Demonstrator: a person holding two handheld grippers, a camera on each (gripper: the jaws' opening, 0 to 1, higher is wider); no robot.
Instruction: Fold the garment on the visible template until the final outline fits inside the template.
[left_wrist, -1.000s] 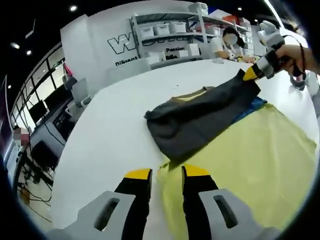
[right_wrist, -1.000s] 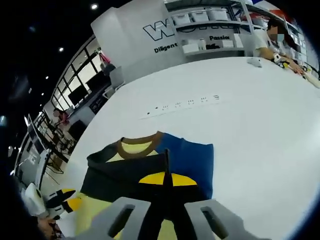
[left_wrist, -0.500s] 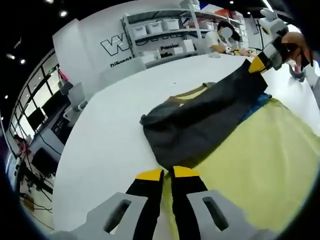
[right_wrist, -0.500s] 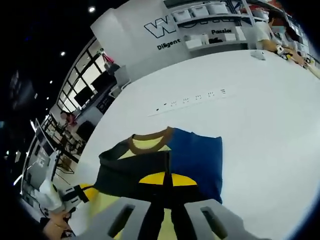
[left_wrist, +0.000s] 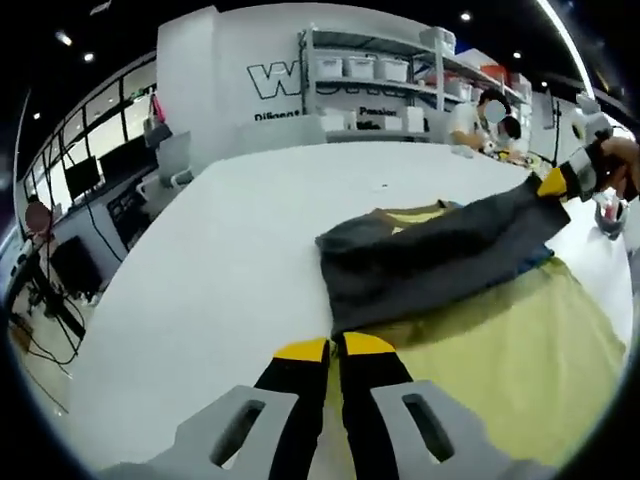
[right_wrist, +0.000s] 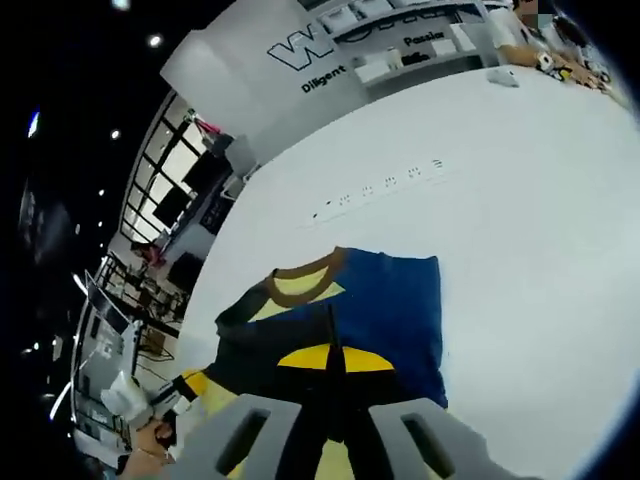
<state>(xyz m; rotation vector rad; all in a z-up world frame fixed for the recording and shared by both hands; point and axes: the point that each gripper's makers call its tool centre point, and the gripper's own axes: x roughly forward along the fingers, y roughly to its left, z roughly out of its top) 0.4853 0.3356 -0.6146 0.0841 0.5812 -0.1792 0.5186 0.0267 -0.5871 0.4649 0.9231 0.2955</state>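
Observation:
The garment lies on the white table (left_wrist: 200, 250): a yellow-green body (left_wrist: 500, 330) with a dark grey part (left_wrist: 420, 260) folded across it. My left gripper (left_wrist: 333, 347) is shut on the yellow-green edge near me. At the far right, my right gripper (left_wrist: 553, 182) holds the dark grey fabric lifted off the table. In the right gripper view, the garment shows a blue panel (right_wrist: 390, 300) and a brown collar (right_wrist: 305, 275). There my right gripper (right_wrist: 331, 358) is shut on the dark fabric. My left gripper (right_wrist: 192, 383) sits at the lower left, held by a hand.
A row of small dark marks (right_wrist: 380, 185) runs across the table beyond the garment. Shelves with white boxes (left_wrist: 370, 90) and a wall with lettering stand behind the table. A person (left_wrist: 470, 120) sits at the far end. Desks and monitors (left_wrist: 80, 180) lie off the left edge.
My left gripper's jaws have gone from apart to shut on the yellow-green edge. My right gripper has kept hold of the dark fabric. Both cameras have shifted.

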